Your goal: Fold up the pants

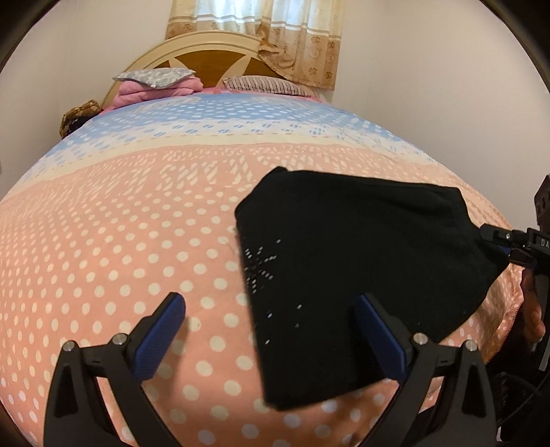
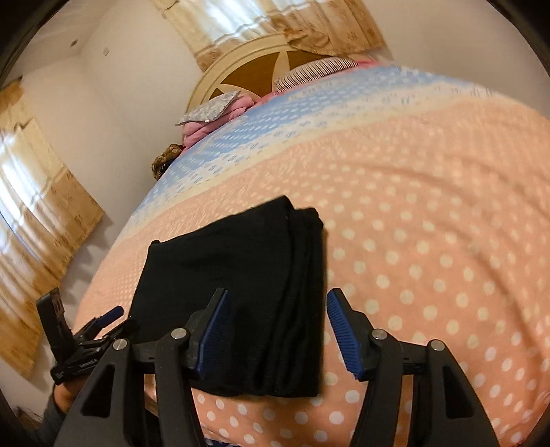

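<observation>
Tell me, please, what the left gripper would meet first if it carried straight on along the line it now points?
Most likely the polka-dot bedspread. The left gripper stands open and tilted downward, with bare cover ahead of its midline. The folded black pants lie just to the right, under its right finger, so that finger might brush them; depth is unclear.

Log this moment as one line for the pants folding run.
pants: folded, on bedspread | left gripper: open, gripping nothing | right gripper: open, straddling pants edge

A home bedroom: bed (image 1: 137,213), headboard (image 1: 206,58), pillows (image 1: 268,86), curtains (image 1: 275,31).
</observation>
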Motion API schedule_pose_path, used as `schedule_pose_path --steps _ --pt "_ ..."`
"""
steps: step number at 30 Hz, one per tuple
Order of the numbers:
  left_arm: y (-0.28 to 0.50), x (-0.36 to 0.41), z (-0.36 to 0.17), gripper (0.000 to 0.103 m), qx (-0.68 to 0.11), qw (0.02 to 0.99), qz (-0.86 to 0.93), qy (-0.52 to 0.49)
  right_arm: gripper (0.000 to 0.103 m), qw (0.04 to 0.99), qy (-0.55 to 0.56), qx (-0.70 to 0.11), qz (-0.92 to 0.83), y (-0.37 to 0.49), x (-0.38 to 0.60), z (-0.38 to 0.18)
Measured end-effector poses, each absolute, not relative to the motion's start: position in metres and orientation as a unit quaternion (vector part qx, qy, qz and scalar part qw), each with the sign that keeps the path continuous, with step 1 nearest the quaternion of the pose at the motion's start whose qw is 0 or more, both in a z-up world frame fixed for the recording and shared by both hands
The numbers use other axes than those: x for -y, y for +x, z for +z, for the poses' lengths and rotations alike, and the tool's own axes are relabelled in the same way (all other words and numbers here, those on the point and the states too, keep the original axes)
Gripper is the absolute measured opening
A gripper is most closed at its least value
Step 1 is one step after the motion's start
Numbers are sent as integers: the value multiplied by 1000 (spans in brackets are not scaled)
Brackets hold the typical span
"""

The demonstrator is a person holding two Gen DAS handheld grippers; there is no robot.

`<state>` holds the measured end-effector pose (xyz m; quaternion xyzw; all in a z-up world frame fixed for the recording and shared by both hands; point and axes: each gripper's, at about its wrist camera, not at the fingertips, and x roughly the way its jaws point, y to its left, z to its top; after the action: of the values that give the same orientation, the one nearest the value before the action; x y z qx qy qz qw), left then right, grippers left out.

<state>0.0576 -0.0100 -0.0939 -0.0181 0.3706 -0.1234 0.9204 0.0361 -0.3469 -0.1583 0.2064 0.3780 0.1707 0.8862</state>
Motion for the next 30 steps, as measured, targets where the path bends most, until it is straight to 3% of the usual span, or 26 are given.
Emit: schedule_pose_path --steps 12,18,30 --pt "91 8 -109 103 -401 903 -145 -62 59 868 257 -379 192 52 361 -179" --pt "92 10 -107 103 -407 897 -158 -60 52 875 210 -389 198 50 343 -175" --pt "105 14 -109 103 -419 890 -168 -61 47 869 261 -376 187 59 367 -178"
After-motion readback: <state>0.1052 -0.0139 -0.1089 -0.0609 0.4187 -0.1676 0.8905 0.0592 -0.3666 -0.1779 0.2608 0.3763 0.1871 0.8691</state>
